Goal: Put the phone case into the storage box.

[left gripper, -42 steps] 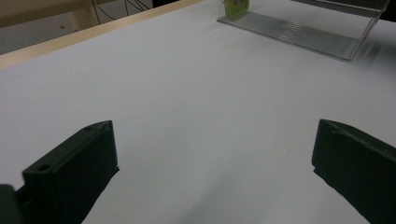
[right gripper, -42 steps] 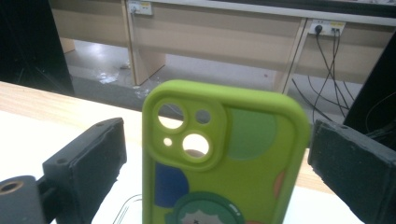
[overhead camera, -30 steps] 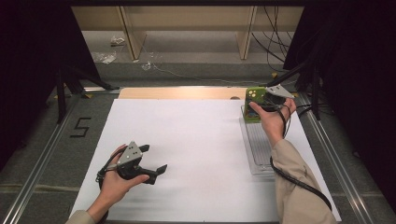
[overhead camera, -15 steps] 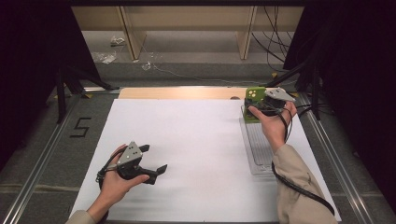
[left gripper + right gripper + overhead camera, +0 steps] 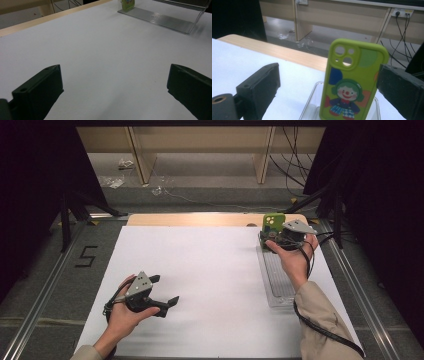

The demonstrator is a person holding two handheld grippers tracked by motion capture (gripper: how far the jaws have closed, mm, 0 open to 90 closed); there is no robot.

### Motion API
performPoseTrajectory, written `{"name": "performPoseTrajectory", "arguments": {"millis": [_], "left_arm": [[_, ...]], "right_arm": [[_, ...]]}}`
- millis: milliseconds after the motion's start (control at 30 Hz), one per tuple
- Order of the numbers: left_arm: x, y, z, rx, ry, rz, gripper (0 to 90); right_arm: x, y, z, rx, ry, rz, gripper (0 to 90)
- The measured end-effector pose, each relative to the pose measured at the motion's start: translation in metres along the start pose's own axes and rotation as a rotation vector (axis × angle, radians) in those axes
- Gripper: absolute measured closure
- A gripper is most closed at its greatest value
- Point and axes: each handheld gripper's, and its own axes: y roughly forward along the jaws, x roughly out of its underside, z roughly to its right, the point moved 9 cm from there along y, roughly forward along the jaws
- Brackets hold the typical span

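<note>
Your right gripper [image 5: 329,87] has edged back, jaws apart around the upright phone case [image 5: 352,82]: light, rubbery; pinch its side edges.

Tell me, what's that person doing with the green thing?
A person holds a gripper in each hand. The right gripper is at a green phone case with a clown on it, standing upright at the far end of a clear rack; its jaws are open around the case. The left gripper waits open over the white table.
</note>
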Motion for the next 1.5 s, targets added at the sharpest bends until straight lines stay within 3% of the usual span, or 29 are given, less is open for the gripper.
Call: {"name": "performPoseTrajectory", "arguments": {"millis": [533, 1500], "left_arm": [[0.001, 0.001, -0.001, -0.002, -0.002, -0.002, 0.0], [0.001, 0.0, -0.002, -0.007, -0.004, -0.004, 0.0]], "right_arm": [[0.004, -0.018, -0.019, -0.07, -0.02, -0.005, 7.3], [0.006, -0.052, -0.073, -0.27, -0.079, 0.009, 12.4]]}}
